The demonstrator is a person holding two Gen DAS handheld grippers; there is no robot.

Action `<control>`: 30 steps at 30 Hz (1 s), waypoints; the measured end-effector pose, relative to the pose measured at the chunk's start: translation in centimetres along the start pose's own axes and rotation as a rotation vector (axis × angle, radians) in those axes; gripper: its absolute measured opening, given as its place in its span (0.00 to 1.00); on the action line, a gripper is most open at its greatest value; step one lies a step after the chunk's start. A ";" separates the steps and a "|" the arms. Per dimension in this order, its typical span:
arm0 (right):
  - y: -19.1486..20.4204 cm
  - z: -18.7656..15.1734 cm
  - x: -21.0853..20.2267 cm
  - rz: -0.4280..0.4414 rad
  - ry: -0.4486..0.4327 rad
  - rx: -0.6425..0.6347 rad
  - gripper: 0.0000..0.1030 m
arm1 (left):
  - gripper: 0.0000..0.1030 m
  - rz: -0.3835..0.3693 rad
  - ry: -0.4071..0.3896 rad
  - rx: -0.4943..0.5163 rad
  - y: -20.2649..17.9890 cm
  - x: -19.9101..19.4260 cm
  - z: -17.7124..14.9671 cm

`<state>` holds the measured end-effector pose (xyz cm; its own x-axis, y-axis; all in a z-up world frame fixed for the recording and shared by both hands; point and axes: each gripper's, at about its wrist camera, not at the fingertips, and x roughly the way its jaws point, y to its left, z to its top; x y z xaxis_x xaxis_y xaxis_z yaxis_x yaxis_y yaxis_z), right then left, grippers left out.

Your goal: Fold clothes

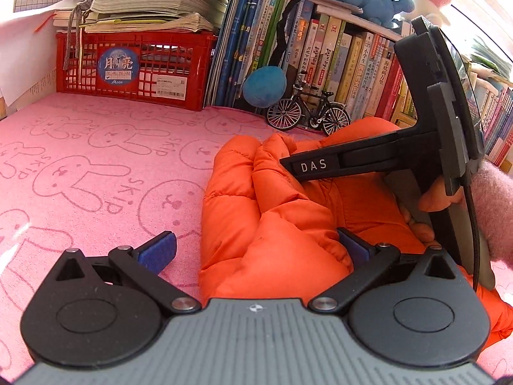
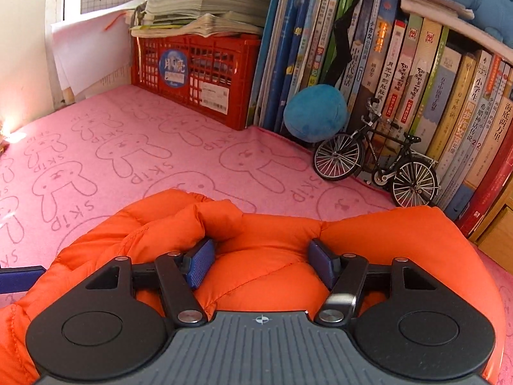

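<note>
One orange padded jacket (image 2: pixel 272 272) lies bunched on the pink rabbit-print cloth (image 1: pixel 96 160) covering the bench; one red crate (image 1: pixel 134 67), one model bicycle (image 2: pixel 378 163), one blue plush ball (image 2: pixel 315 112) and a row of books (image 2: pixel 400 73) line the far edge. Left tongs (image 1: pixel 253 250): jaws wide apart, one pad over bare cloth, the other against the jacket's fold, nothing clamped. Right tongs (image 2: pixel 261 264): jaws partly apart, a puffed ridge of jacket bulging between the pads; whether they pinch it, I cannot tell. Open cloth lies to the jacket's left; the bicycle stands near its right far corner.
</note>
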<state>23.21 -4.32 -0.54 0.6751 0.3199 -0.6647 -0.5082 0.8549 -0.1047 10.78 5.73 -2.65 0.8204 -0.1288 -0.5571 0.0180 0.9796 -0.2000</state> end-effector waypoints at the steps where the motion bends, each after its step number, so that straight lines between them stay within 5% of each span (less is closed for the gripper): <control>1: 0.0 -0.1 0.1 0.001 -0.005 0.003 0.64 | 1.00 -0.001 0.003 -0.002 0.0 0.1 0.0; 17: 0.5 -0.4 -2.0 -0.071 -0.115 -0.001 0.67 | 1.00 0.017 0.031 -0.001 -0.5 0.7 0.0; 22: 0.0 -1.7 -8.1 -0.061 -0.179 0.057 0.89 | 1.00 0.012 0.029 0.000 -0.5 0.6 0.0; 30: -0.4 -8.6 -17.5 -0.051 -0.144 0.069 0.92 | 1.00 0.006 -0.010 0.014 -0.4 -0.3 -0.3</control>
<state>7.04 -13.80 4.78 0.7713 0.3267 -0.5462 -0.4370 0.8958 -0.0813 10.37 5.37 -2.62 0.8261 -0.1213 -0.5503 0.0207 0.9824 -0.1856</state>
